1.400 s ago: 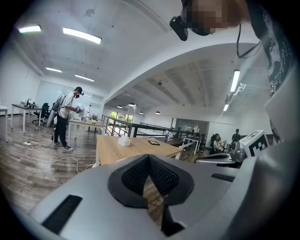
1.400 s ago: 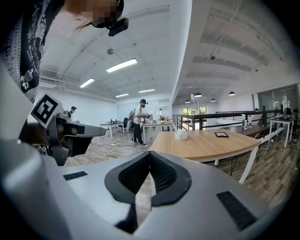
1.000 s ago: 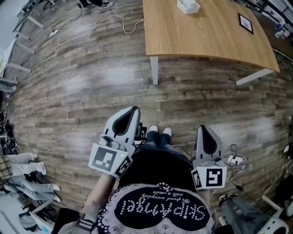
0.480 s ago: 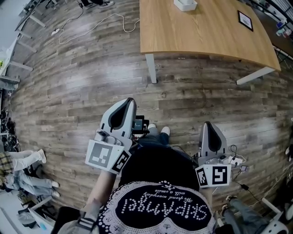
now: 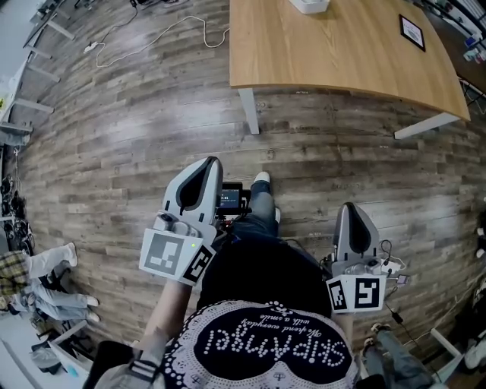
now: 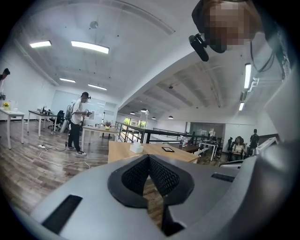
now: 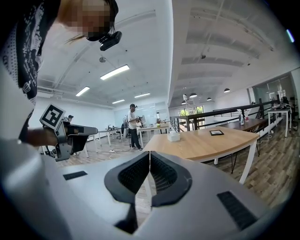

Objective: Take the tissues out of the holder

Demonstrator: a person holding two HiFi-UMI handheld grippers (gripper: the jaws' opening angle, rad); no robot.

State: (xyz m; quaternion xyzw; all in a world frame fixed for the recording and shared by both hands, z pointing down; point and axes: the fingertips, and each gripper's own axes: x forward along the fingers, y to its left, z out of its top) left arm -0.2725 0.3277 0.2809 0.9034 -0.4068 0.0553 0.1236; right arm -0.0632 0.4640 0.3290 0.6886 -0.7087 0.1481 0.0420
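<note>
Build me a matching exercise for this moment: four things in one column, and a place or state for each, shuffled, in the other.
Things:
1. tissue holder
2. black-framed item
3. white cable
4. left tool

Places or states:
A. shut, nothing in it
B. on the wood floor, left of the table in the head view
C. on the table, at the head view's top edge
D. on the table, near its right end in the head view

Pairs: 1-C; 2-D; 3-B; 4-A
</note>
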